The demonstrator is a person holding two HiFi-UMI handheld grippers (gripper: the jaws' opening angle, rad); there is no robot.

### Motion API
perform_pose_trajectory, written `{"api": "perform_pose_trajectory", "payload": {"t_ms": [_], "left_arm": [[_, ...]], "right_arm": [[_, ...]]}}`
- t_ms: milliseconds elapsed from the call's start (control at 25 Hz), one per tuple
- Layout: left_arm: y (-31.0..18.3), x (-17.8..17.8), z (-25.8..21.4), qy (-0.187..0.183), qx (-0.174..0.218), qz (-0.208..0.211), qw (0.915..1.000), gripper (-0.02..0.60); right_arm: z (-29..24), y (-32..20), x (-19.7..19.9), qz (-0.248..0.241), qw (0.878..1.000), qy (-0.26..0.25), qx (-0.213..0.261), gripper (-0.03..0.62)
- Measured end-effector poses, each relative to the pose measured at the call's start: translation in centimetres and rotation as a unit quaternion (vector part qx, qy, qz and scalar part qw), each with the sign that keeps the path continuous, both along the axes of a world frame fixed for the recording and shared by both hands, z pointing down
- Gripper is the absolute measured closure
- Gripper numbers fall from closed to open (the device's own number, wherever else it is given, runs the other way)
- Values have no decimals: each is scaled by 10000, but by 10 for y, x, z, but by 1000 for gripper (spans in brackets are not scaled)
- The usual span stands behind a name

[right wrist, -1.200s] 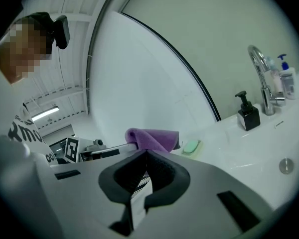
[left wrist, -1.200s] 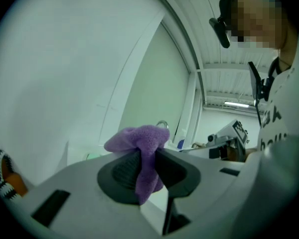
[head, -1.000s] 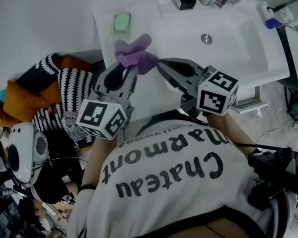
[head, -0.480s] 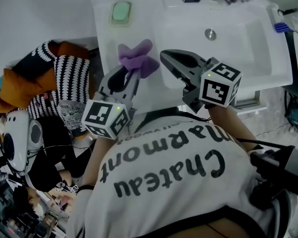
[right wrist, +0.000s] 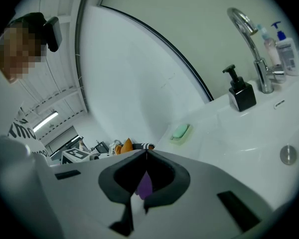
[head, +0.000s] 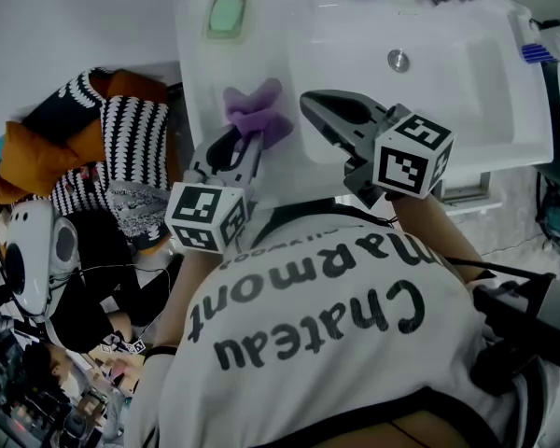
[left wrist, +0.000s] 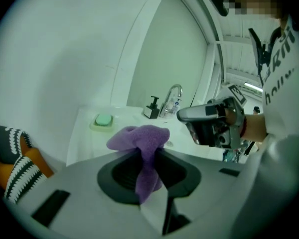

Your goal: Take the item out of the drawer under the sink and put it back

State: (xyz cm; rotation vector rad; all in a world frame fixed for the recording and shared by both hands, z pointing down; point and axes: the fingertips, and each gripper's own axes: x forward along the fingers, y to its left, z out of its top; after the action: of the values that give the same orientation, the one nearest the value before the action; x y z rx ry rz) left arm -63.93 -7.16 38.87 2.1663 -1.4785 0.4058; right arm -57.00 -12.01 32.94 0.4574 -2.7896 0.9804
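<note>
A crumpled purple cloth (head: pixel 255 110) hangs over the left part of the white sink top (head: pixel 289 35), pinched in my left gripper (head: pixel 250 136). In the left gripper view the cloth (left wrist: pixel 139 138) bunches above the jaws and a strip of it trails down between them, at the left gripper (left wrist: pixel 148 152). My right gripper (head: pixel 308 101) hovers just right of the cloth, its jaws together at the tips, and it shows in the left gripper view as the right gripper (left wrist: pixel 184 115). Its own view has the right gripper (right wrist: pixel 146 152) with tips touching and a bit of purple behind the gap. No drawer is in sight.
A green soap bar (head: pixel 226 14) lies in its dish at the sink's back left. A black pump bottle (right wrist: pixel 240 93) and a chrome faucet (right wrist: pixel 249 39) stand behind the basin (head: pixel 448 73). A heap of striped and orange clothes (head: pixel 93 157) lies left of the sink.
My left gripper has sunk a little with the purple cloth still in it. The right gripper has drifted slightly to the right and stays shut.
</note>
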Motion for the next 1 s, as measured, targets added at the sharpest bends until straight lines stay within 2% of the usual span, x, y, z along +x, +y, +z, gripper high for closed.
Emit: {"api": "perform_pose_trajectory", "payload": {"t_ms": [240,1000], "left_arm": [[6,-10,25,-47,-380,-240,9990,495],[-1,-21,48,56,-674,-661,9955,494]], "right_arm": [[4,-1,3,56,10000,-24,-32,582],[6,0,5,111,9999,-9,-82,583]]}}
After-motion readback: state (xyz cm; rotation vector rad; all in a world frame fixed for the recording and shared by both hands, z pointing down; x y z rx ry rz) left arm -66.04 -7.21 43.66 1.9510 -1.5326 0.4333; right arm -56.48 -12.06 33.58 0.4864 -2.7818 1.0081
